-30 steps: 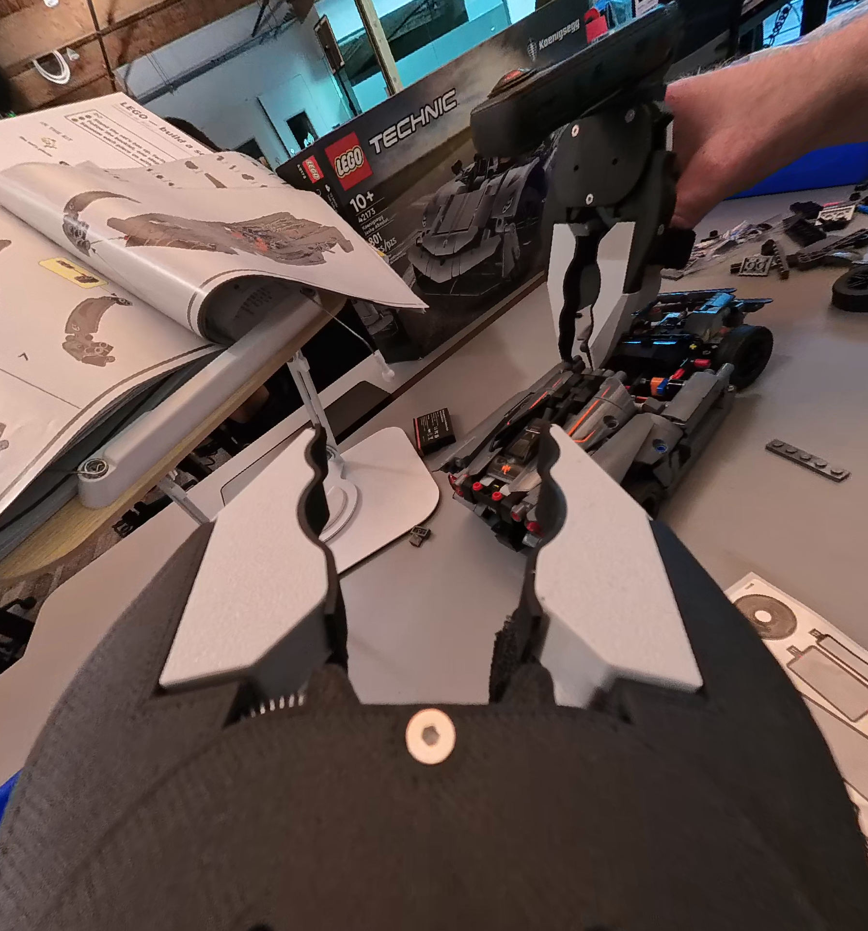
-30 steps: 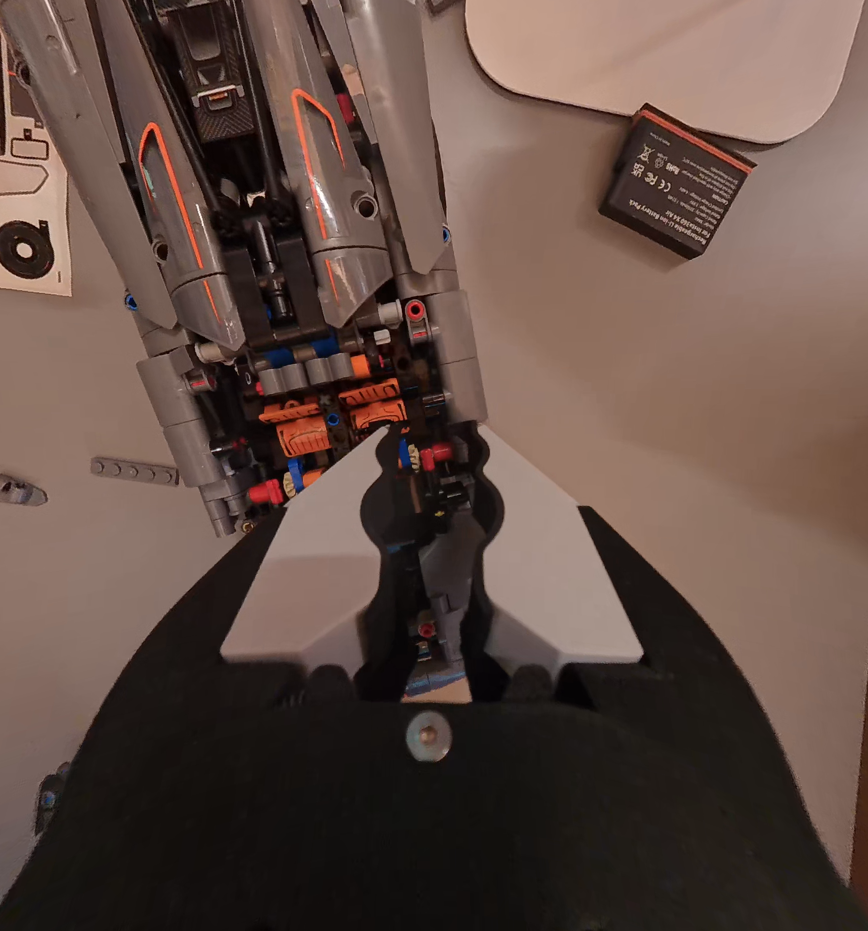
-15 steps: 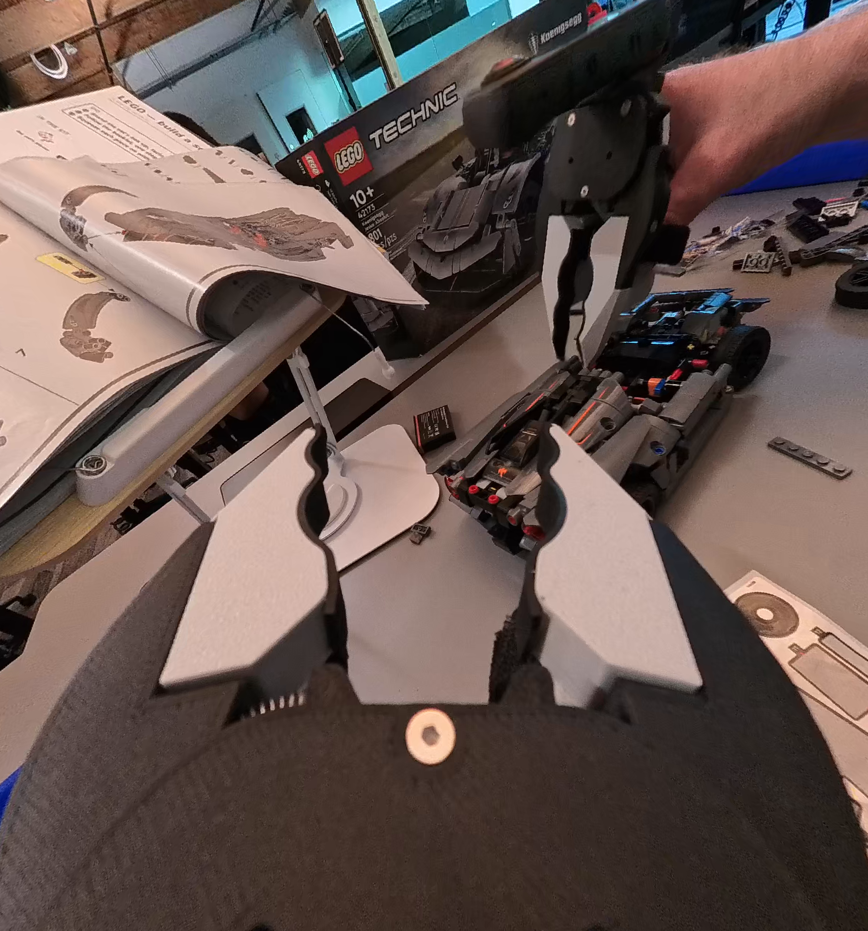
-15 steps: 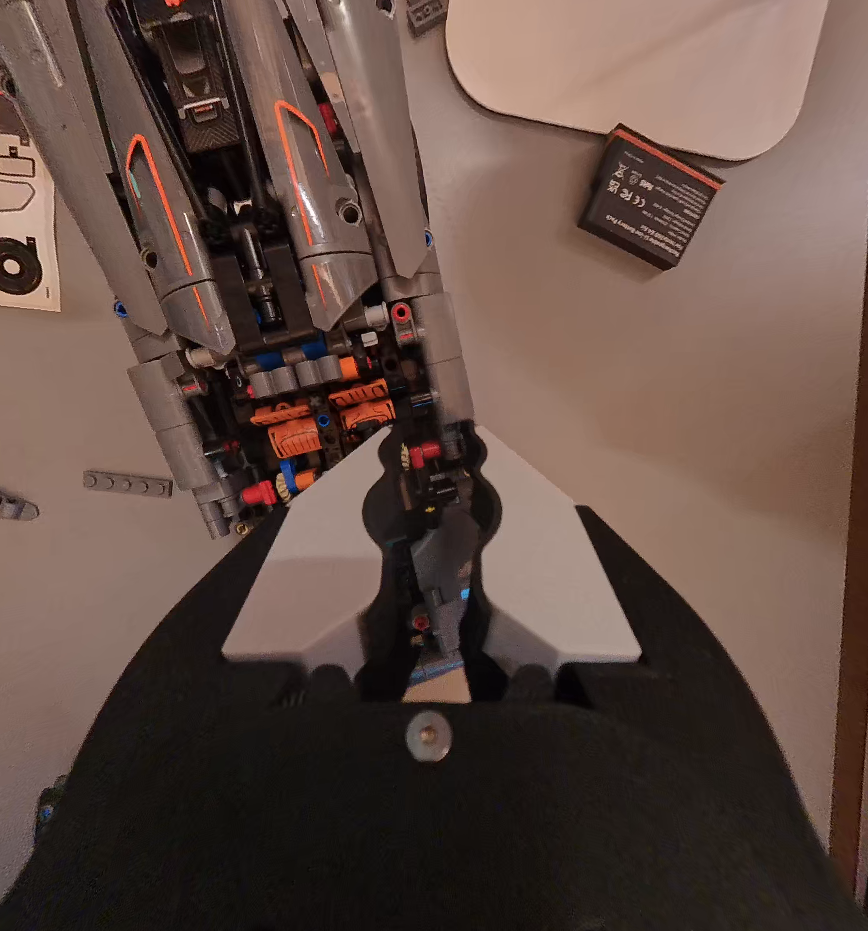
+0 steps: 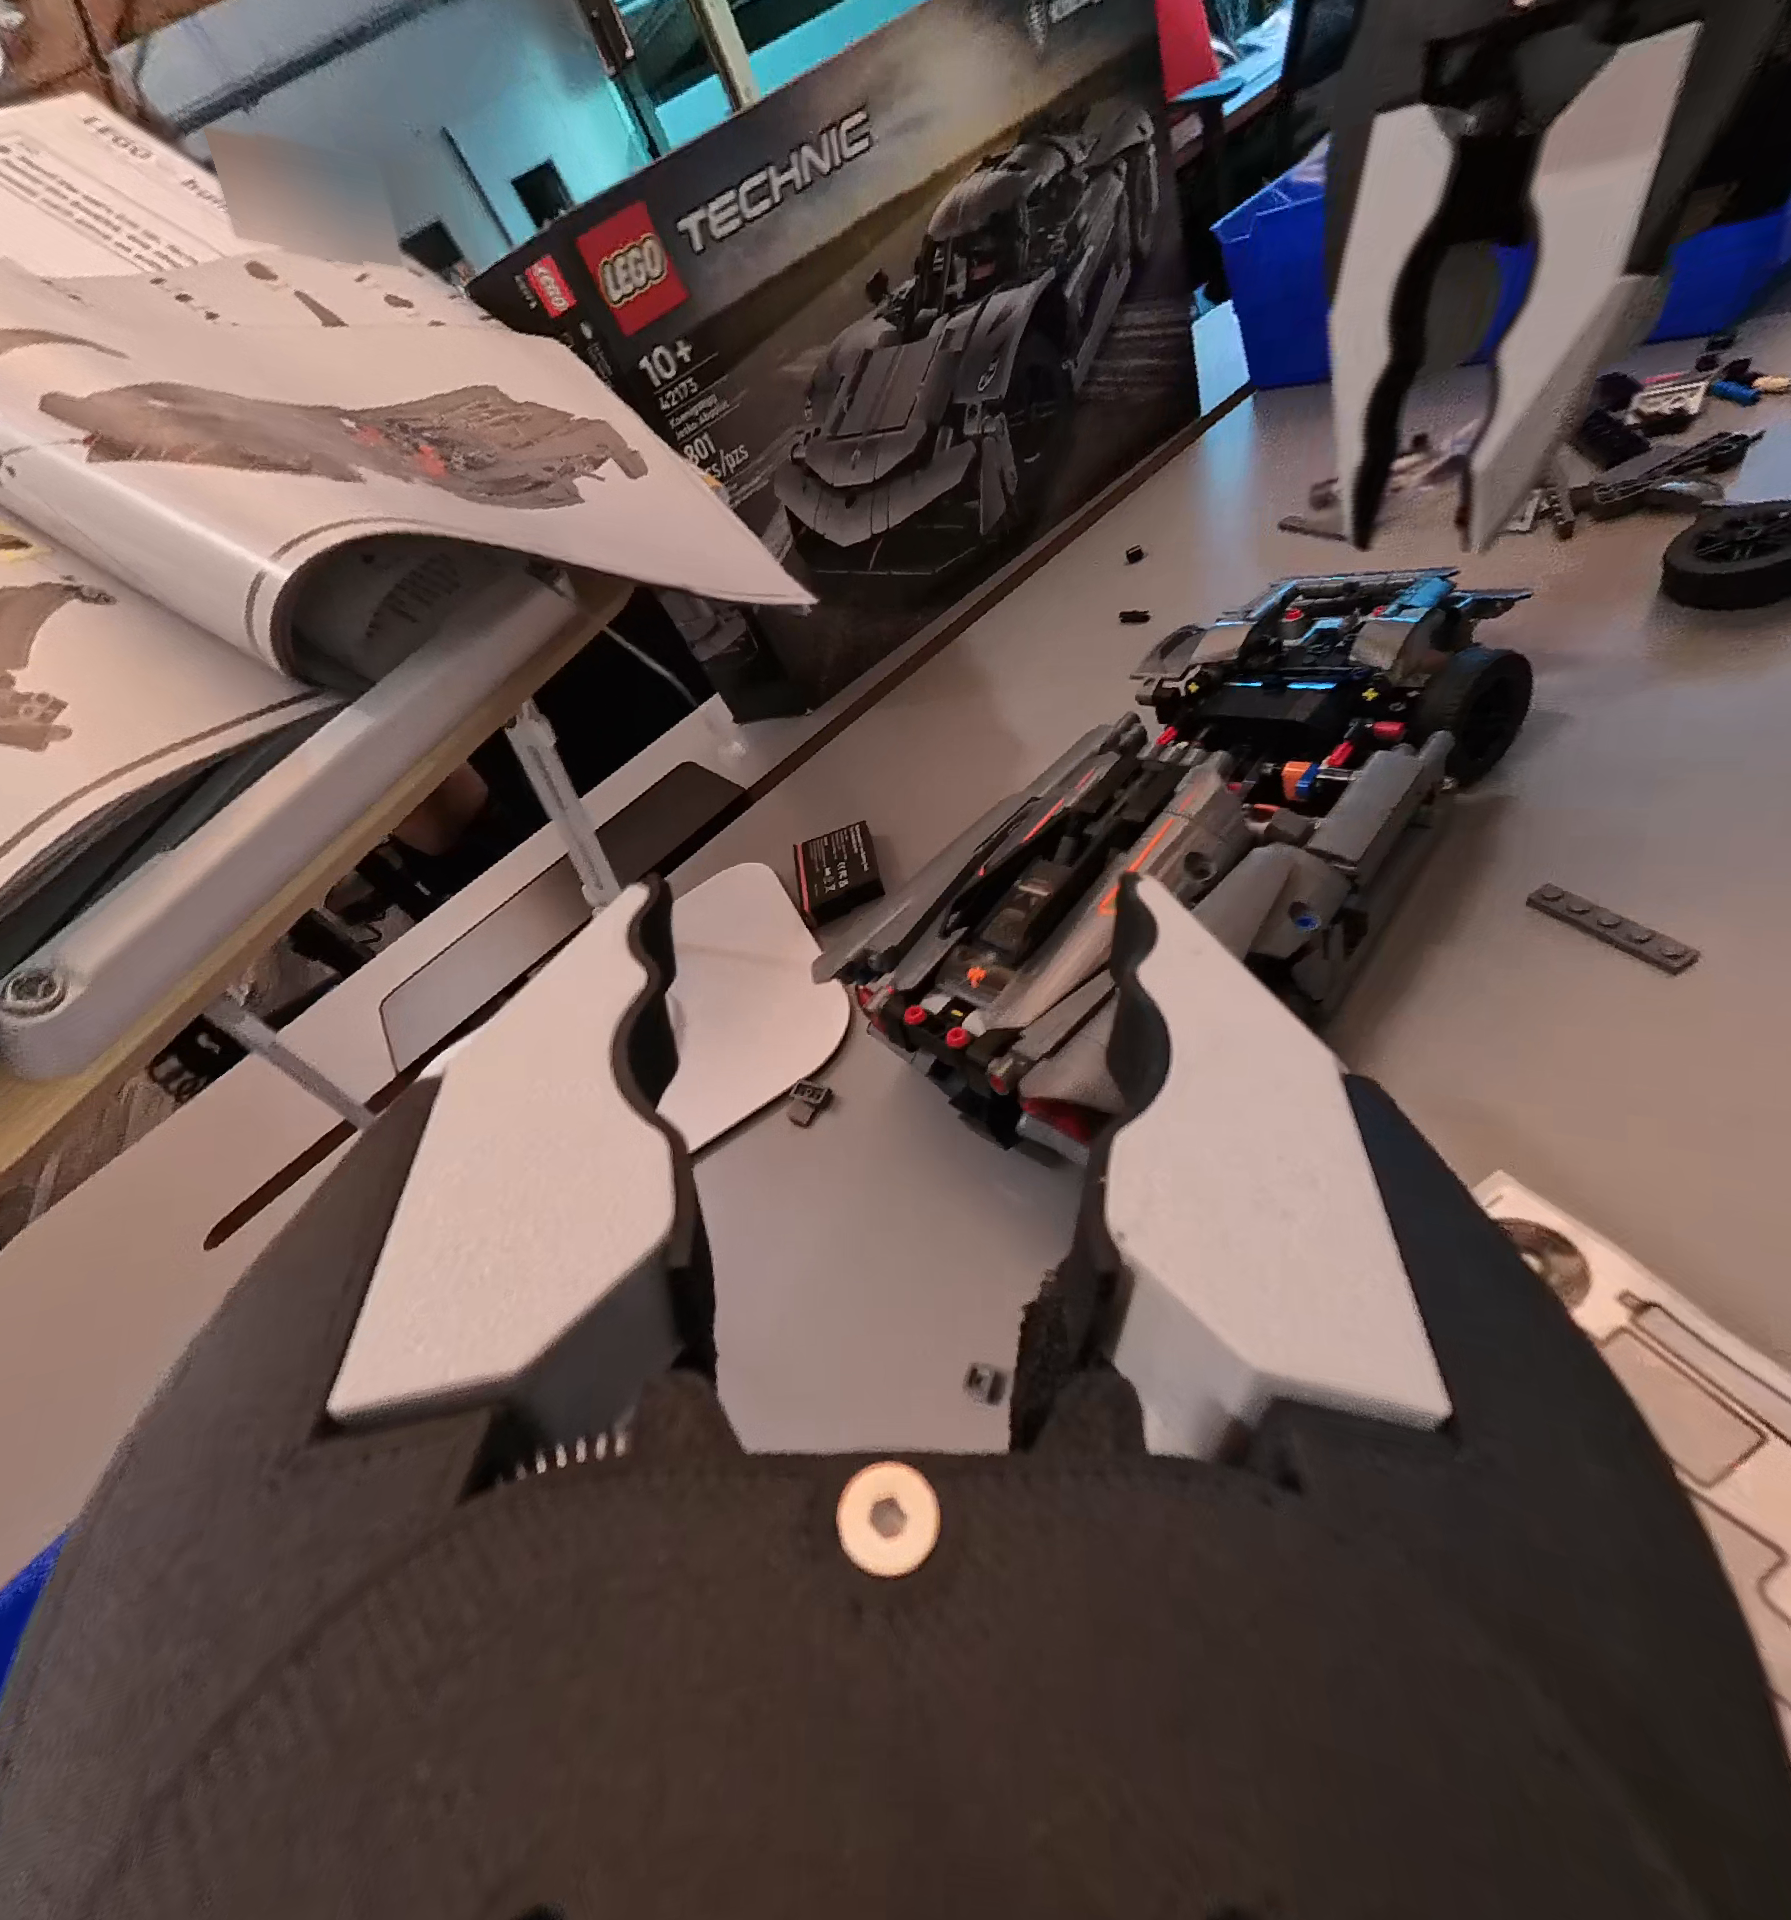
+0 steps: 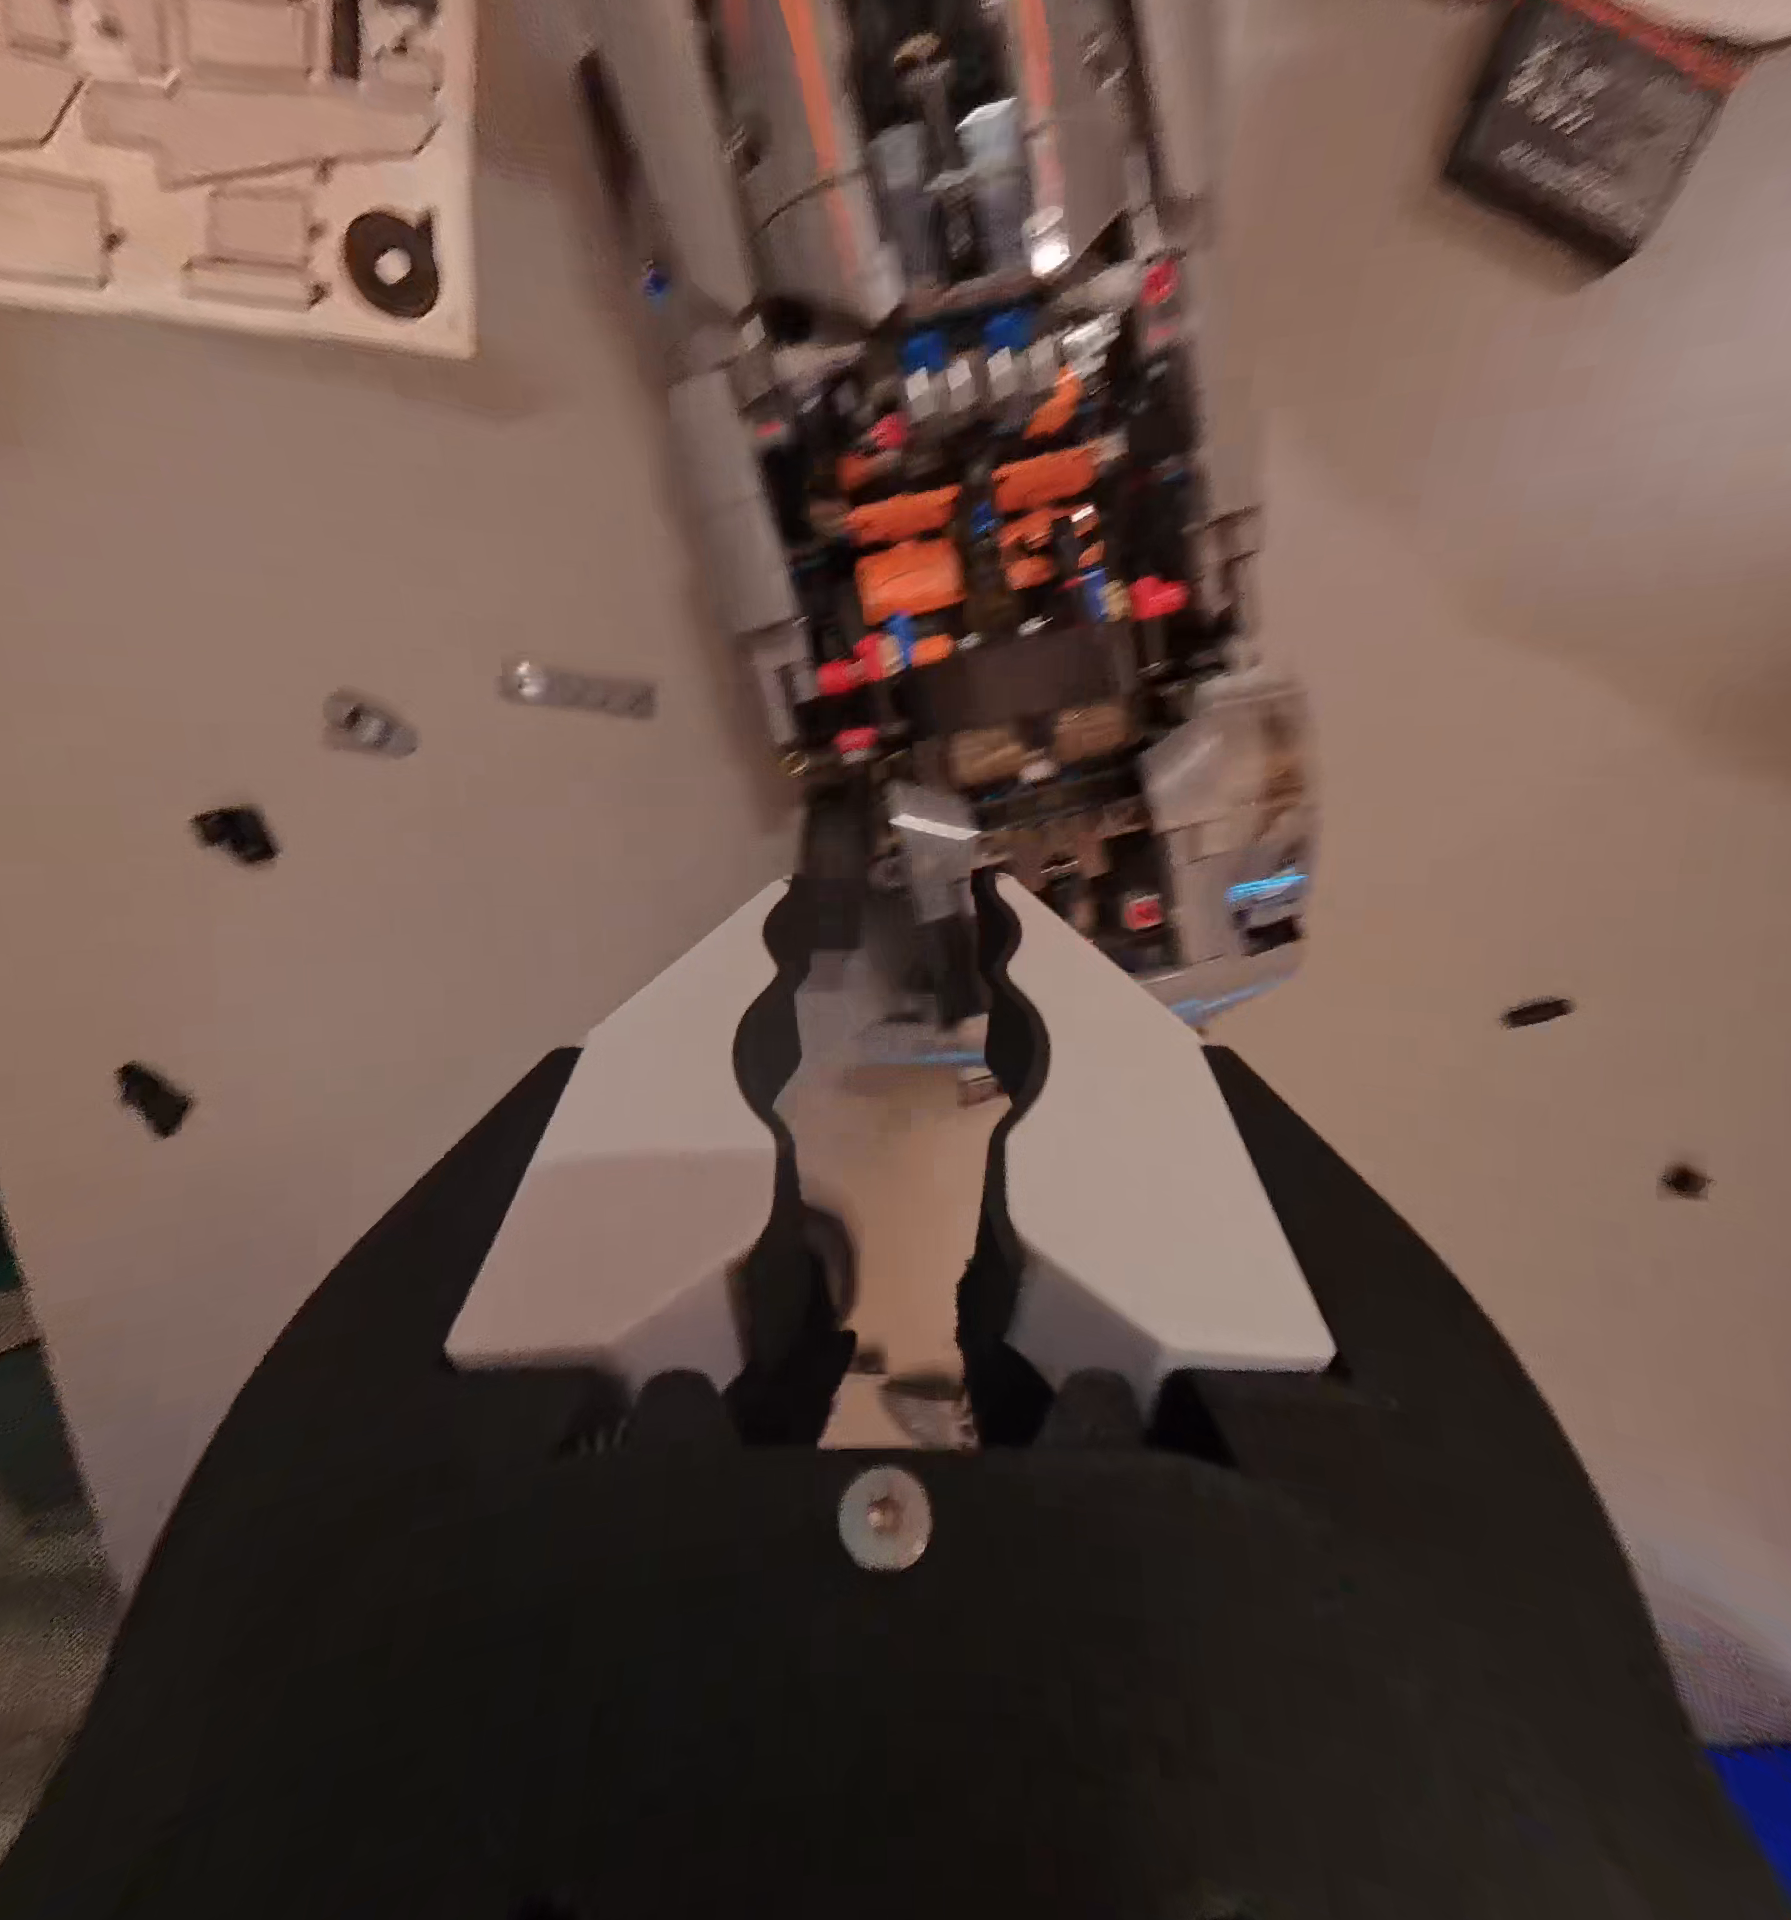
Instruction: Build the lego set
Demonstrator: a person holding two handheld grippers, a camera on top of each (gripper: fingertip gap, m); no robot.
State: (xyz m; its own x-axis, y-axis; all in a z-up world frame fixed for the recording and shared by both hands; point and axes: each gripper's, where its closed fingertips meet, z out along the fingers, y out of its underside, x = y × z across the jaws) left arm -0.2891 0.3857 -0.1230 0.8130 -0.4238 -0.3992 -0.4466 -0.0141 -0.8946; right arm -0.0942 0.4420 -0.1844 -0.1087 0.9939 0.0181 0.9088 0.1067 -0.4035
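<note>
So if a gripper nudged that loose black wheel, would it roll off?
Probably not: the loose black wheel seems to lie flat on the table, so it would likely slide. Its rubbery-looking tyre may drag. Stood upright, it could roll.

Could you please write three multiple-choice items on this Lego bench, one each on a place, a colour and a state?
1. Where does the small black battery pack lie?
A. on the table between the stand's base plate and the car's nose
B. on the sticker sheet
C. inside the blue bin

2. What colour are the stripes on the Lego car's grey body panels?
A. green
B. orange
C. yellow

3. How is the right gripper placed?
A. clamped on the loose wheel
C. lying flat on the table
B. raised clear above the car, jaws apart and empty

Answers: 1 A, the pack sits beside the base plate, near the car's front. 2 B, orange lines run along the panels. 3 B, the left wrist view shows it hanging above the car with nothing between its jaws.
</note>
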